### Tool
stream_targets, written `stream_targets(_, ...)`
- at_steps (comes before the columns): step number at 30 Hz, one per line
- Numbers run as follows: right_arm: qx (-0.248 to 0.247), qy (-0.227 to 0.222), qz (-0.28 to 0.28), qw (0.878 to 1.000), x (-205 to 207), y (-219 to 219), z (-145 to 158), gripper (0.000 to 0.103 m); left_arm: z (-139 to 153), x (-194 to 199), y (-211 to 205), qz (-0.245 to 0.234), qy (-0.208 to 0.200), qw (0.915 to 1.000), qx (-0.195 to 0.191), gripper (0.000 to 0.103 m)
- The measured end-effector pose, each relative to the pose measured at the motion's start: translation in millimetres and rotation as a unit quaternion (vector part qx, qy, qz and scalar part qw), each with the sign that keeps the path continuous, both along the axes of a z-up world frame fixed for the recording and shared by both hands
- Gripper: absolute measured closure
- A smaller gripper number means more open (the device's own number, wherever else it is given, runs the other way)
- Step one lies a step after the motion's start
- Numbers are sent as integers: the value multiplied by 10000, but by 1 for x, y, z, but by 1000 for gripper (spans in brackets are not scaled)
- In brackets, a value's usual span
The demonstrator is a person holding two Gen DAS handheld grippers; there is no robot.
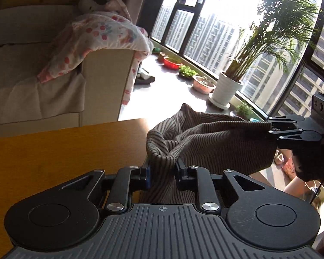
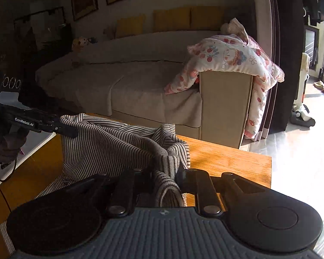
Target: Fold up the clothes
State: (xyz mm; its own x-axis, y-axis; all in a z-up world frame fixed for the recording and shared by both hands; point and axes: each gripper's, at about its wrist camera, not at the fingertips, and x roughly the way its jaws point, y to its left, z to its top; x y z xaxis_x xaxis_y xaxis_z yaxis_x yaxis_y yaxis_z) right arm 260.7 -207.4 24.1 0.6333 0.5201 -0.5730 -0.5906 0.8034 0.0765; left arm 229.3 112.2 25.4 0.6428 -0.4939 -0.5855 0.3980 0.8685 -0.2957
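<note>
Left gripper (image 1: 163, 172): jaws closed on a bunched edge of the striped garment (image 1: 205, 142); cloth is pinched between the pads and hangs below them.

Right gripper (image 2: 165, 176): jaws clamped on a gathered fold of the same striped garment (image 2: 110, 146); the fold passes between the fingers and drapes toward the camera.

Striped garment: brown-and-pale ribbed knit, held up between the two grippers above the wooden table (image 2: 226, 159); the lower part is seen resting on the tabletop in the right wrist view. In each view the opposite gripper is seen gripping the far end of the cloth.

Containers: a white ribbed pot (image 1: 225, 88) holding a tall palm plant, set on a saucer by the window; a red bowl (image 1: 172, 63) and a pinkish bowl (image 1: 203, 84), each with greenery, placed along the sill.

Also recorded: a beige sofa (image 2: 127, 82) behind the table, with a floral quilt (image 2: 231, 58) draped over its arm.
</note>
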Motion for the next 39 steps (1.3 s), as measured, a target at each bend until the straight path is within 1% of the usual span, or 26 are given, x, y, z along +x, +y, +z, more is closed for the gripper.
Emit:
stream_targets(4,-736,-423,209,9962,-73,10,-1,87,4,-59,-1,-130,-81,9993,336,81)
stream_targets(7,-1142,-407,327,9921,-114,15,-18,87,-8,-95,2,-128,97,9990,418,82)
stream_targets(11,-1521,-387,441,9866,-151,21,-40,87,-31,-130,14,119,415,9984,376,82)
stream_targets(13,-1710,-419,457,9833,-166,23,-47,87,-36,-142,23,272,517,9980,236,81)
stream_targets(14,-1783,-416,459,9820,-172,22,-49,87,-35,-147,29,324,542,9980,101,81)
stream_targets(16,-1837,-371,443,9813,-184,17,-47,87,-28,-156,40,408,532,9976,-196,68)
stream_targets(17,-1775,-316,389,9828,-190,11,-43,87,-23,-159,46,441,505,9970,-380,53)
stream_targets(18,-1632,-259,276,9859,-193,4,-38,84,-18,-159,50,477,460,9963,-539,44)
stream_targets(19,-1333,-133,70,9910,-194,-5,-33,78,-12,-156,53,515,384,9952,-734,42)
stream_targets(20,-1025,-12,-142,9946,-195,-15,-28,73,-6,-153,55,543,308,9940,-898,39)
stream_targets(21,-678,77,-380,9969,-194,-23,-24,67,-1,-151,53,529,218,9938,-955,35)
stream_targets(22,-329,167,-617,9974,-193,-32,-20,66,4,-147,48,470,81,9945,-932,32)
stream_targets(23,-32,214,-836,9963,-192,-39,-17,66,8,-142,39,392,-48,9958,-825,30)
stream_targets(24,-46,26,-949,9955,-195,-37,-15,66,11,-138,29,304,-178,9969,-702,28)
stream_targets(26,-513,-517,-959,9927,-197,-18,-15,62,14,-131,2,46,-361,9984,-437,24)
stream_targets(28,-774,-854,-809,9900,-187,9,-18,41,7,-124,-26,-195,-412,9989,-125,21)
stream_targets(29,-825,-949,-706,9895,-180,22,-21,40,3,-121,-38,-262,-434,9987,79,21)
stream_targets(30,-996,-1090,-640,9870,-175,36,-25,40,-2,-118,-48,-259,-481,9978,363,21)
stream_targets(31,-1174,-1243,-580,9836,-170,50,-29,41,-8,-115,-57,-228,-523,9962,659,21)
stream_targets(32,-1408,-1470,-548,9775,-165,60,-34,42,-14,-113,-62,-115,-550,9935,990,22)
stream_targets(33,-1724,-1768,-508,9677,-162,70,-39,59,-20,-112,-65,12,-568,9900,1295,25)
stream_targets(34,-2013,-2037,-468,9570,-159,80,-44,86,-24,-109,-61,194,-557,9868,1509,26)
stream_targets(35,-2150,-2148,-439,9517,-156,82,-44,94,-27,-108,-53,401,-522,9843,1636,26)
stream_targets(36,-2161,-2176,-387,9510,-156,81,-42,95,-29,-108,-41,553,-443,9845,1605,26)
stream_targets(38,-2388,-2138,-177,9471,-165,77,-47,95,-34,-112,-18,764,-224,9862,1455,26)
stream_targets(39,-2501,-2118,-72,9447,-170,75,-50,95,-38,-116,-10,812,-137,9858,1463,25)
